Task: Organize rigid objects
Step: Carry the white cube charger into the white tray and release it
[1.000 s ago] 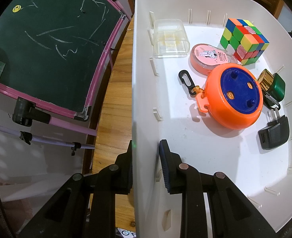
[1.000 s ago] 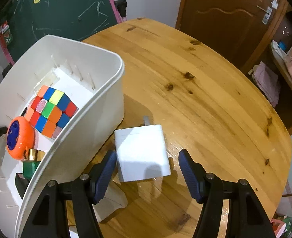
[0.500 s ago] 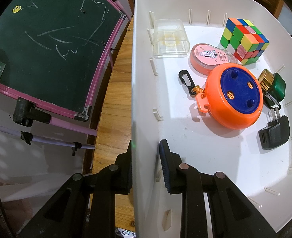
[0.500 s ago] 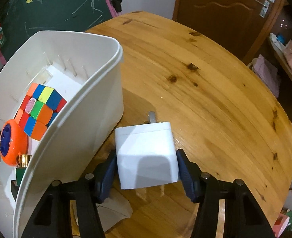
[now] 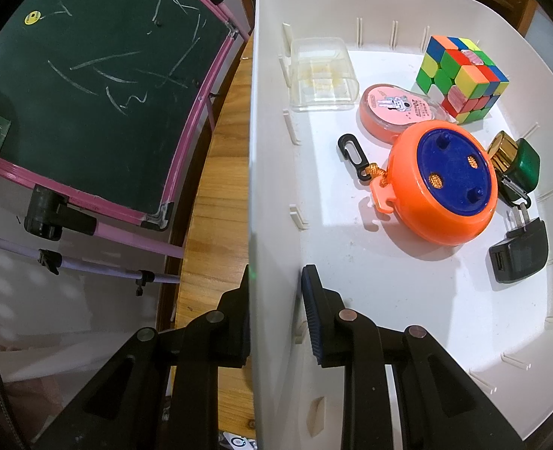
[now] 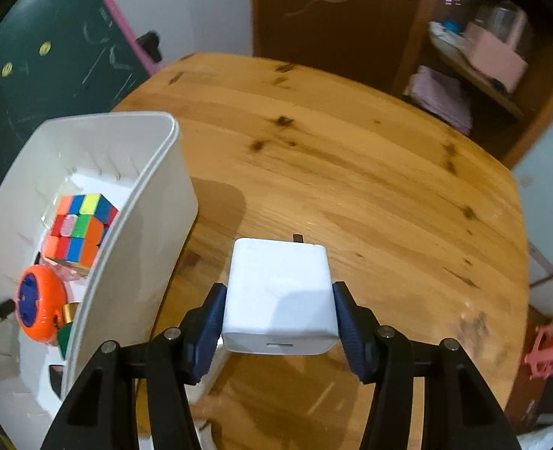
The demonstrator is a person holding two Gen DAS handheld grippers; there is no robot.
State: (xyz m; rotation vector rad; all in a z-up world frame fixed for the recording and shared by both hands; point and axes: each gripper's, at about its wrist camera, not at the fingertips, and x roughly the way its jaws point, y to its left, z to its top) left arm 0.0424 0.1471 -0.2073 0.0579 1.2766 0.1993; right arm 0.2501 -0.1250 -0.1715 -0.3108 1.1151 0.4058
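Note:
A white plug charger (image 6: 280, 288) hangs above the round wooden table (image 6: 351, 168), pinched between the blue pads of my right gripper (image 6: 278, 292), just right of the white bin (image 6: 137, 243). My left gripper (image 5: 276, 273) is shut on the bin's near wall (image 5: 272, 150), one finger outside and one inside. Inside lie a colour cube (image 5: 460, 78), an orange round reel with a blue face (image 5: 445, 183), a pink tape dispenser (image 5: 396, 108), a clear plastic box (image 5: 321, 71), a green and gold bottle (image 5: 516, 161) and a black plug adapter (image 5: 520, 255).
A green chalkboard with a pink frame (image 5: 89, 75) stands close behind the bin's left side. A brown door (image 6: 332, 7) and a shelf with pink items (image 6: 483, 56) are beyond the table. The bin's front floor (image 5: 407, 318) is bare.
The right gripper's fingers closed onto the white charger and lifted it off the table, rolling as it rose. The left gripper and the bin stayed put.

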